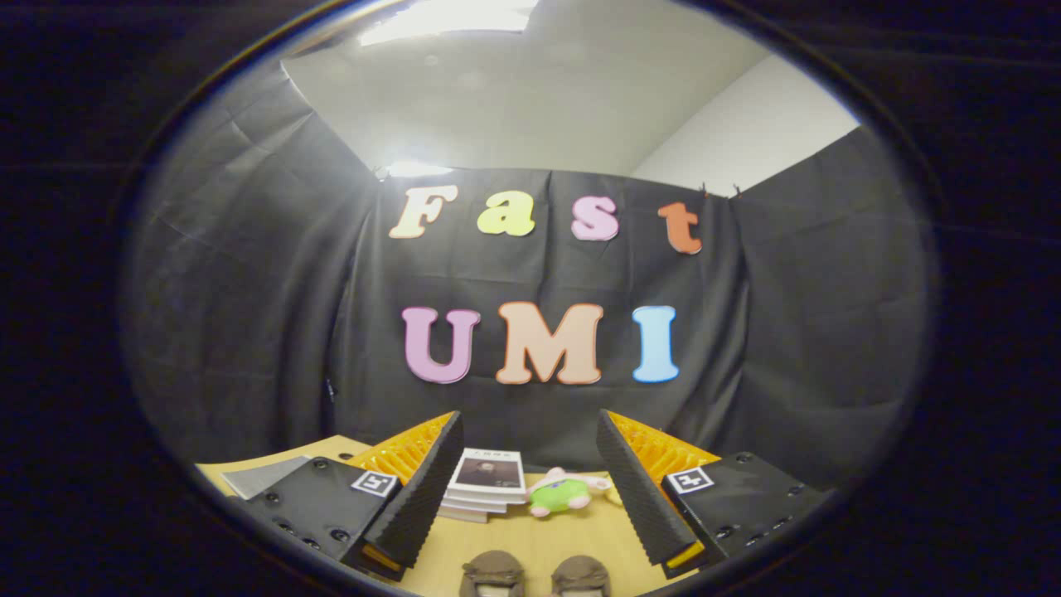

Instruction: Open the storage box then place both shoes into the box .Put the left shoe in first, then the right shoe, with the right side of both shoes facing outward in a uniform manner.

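Pointing out over a wooden table (539,539), the gripper (529,489) holds its two fingers wide apart with nothing between them, and neither finger touches anything. Two brown shoes (535,575) sit side by side on the tabletop in the gap between the fingers, close below them, so that just their near ends show; which end of each shoe faces the gripper is hard to tell. Beyond the fingertips, toward the booth's dark cloth wall, a small stack of books (486,487) lies flat by the left finger, with a dark picture on the top cover. Just beside the stack, to its right, a green and pink plush toy (560,492) lies on the table, apart from the right finger. A grey flat sheet (261,477) rests at the table's left edge, outside the left finger.
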Demonstrator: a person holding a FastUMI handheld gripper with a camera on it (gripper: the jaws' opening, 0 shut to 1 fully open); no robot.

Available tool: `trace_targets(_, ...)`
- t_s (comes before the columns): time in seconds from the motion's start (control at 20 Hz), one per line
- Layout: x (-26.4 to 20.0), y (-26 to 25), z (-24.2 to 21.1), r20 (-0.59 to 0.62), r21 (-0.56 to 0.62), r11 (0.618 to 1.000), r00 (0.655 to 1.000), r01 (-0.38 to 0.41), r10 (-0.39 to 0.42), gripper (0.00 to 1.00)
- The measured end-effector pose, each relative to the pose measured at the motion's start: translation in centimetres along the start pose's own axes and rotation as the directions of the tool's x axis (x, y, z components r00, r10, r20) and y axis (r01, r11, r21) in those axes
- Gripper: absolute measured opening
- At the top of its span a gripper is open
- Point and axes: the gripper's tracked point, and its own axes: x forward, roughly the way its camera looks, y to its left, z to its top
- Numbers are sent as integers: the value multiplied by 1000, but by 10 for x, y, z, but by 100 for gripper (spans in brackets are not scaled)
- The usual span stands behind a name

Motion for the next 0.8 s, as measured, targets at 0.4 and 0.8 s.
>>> trace_targets(0.4,-17,63,-85,-235,299,937,937,-182,257,100)
trace_targets(0.8,-33,109,-176,-427,720,692,749,-58,506,99)
